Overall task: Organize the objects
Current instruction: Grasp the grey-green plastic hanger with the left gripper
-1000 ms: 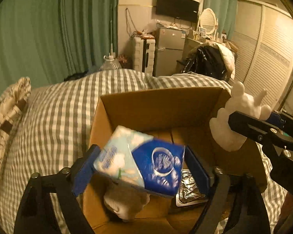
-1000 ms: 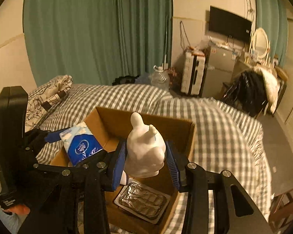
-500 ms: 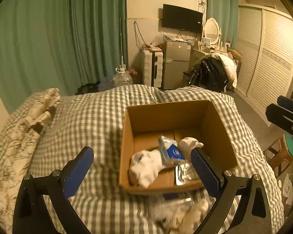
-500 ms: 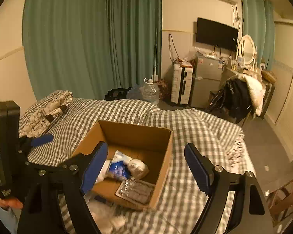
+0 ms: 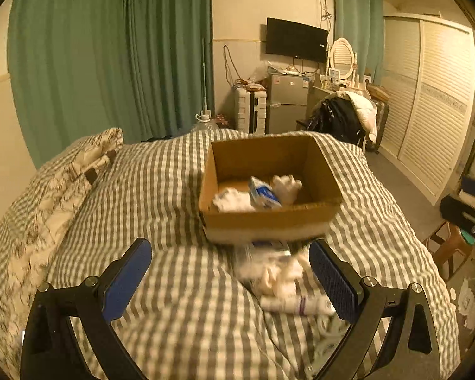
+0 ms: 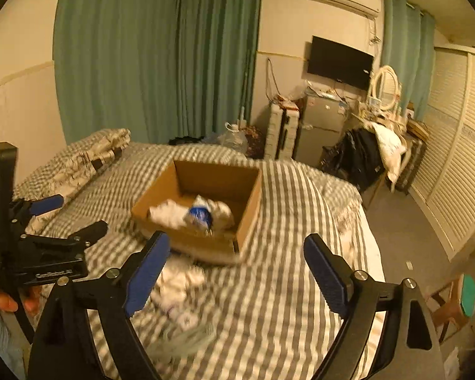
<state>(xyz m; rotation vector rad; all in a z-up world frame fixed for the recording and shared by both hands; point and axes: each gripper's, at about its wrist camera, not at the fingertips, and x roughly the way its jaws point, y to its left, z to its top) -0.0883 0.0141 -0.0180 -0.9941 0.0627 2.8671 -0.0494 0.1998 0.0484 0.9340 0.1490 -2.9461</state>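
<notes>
Box (image 5: pixel 269 218) sits on the bed (image 5: pixel 174 209), well ahead of both my hand-held grippers, and motion blur smears its near wall in both views. Inside it I can make out a white bundle (image 5: pixel 234 199), a blue-and-white tissue pack (image 5: pixel 264 191) and a white figure (image 5: pixel 286 185), touching one another; the box floor under them is hidden by the near wall. Just in front of the box lies a blurred heap (image 5: pixel 278 272) of white things that I cannot tell apart, one of them a tube-like piece with purple marks.

The bed wears a grey checked cover, with a patterned pillow (image 5: pixel 79 171) at its left. Behind stand green curtains (image 5: pixel 117 57), a wall TV (image 5: pixel 296 39), a small fridge (image 5: pixel 285 103) and louvred wardrobe doors (image 5: pixel 433 110).

A second ago my left hand-held gripper (image 5: pixel 229 280) clamped the tissue pack and my right hand-held gripper (image 6: pixel 237 274) clamped the figure over the box. Now both have their blue pads spread wide with nothing between them, pulled back and higher, and those two things lie in the box.
</notes>
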